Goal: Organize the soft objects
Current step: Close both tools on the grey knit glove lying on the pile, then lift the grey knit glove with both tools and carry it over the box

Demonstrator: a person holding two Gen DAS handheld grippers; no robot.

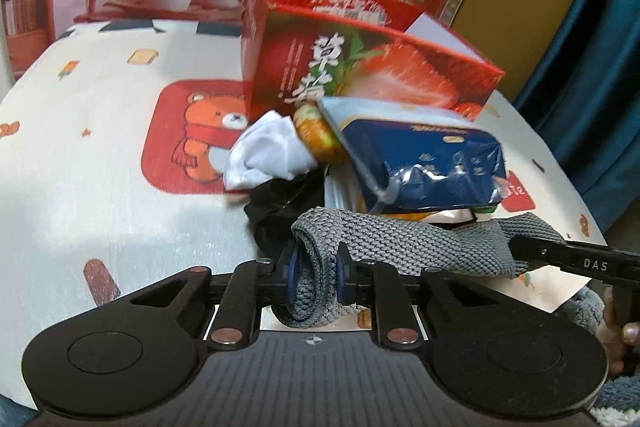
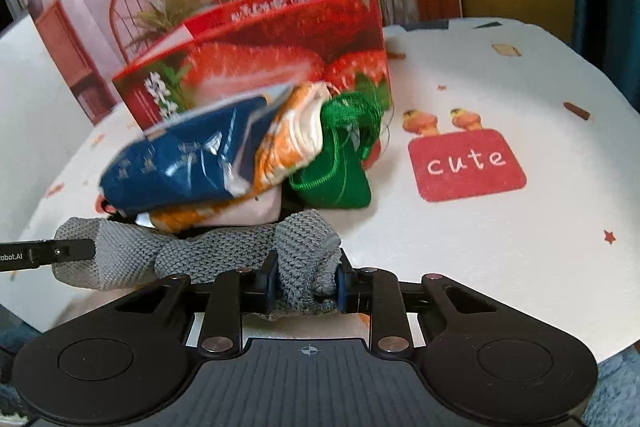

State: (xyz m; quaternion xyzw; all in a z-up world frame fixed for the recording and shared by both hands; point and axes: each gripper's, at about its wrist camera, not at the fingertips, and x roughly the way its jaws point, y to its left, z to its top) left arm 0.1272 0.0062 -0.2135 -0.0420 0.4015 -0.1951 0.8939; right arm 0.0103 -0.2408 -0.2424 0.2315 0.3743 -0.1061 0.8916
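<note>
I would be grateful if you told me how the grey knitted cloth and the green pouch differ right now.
The grey knitted cloth is stretched between the left hand-held gripper and right hand-held gripper, both clamped on it; the green pouch lies free on the table. The cloth is long with a coarse weave; the pouch is compact, with loose drawstrings. Both are soft fabric.

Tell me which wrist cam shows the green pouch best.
The right wrist view. The green pouch sits in the open there, in front of the red strawberry box and beside the orange-and-white pack. In the left wrist view the blue pack covers that side of the pile, and I can't make out the pouch.
</note>
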